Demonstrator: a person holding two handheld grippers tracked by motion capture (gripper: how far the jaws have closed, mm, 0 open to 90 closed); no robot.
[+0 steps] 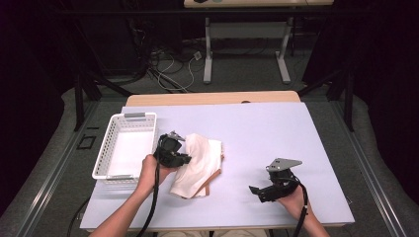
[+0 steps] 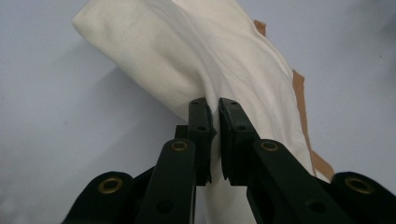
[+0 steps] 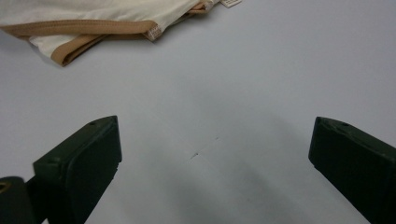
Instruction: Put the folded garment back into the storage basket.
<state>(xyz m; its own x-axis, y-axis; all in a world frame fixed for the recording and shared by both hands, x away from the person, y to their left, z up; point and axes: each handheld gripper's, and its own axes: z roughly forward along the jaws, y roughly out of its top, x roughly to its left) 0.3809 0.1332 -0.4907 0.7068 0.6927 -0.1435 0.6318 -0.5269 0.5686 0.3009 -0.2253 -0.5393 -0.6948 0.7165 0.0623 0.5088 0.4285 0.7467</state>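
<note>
Gripping: cloth (image 2: 196,60) is pinched in a fold by left gripper (image 2: 212,122), just right of basket (image 1: 111,148) | right gripper (image 3: 212,144) is released, empty | handling: judged light, limp, non-slippery; best taken at bunched fold or tan hem

A white plastic basket (image 1: 109,143) with slotted walls stands by the left edge of the desk (image 1: 276,133), its inside bare. A pale sheet covers the desk, leaving a wooden strip along the far edge. Beyond it, cables (image 1: 170,69) lie on the floor beside another table's legs (image 1: 208,49).
</note>
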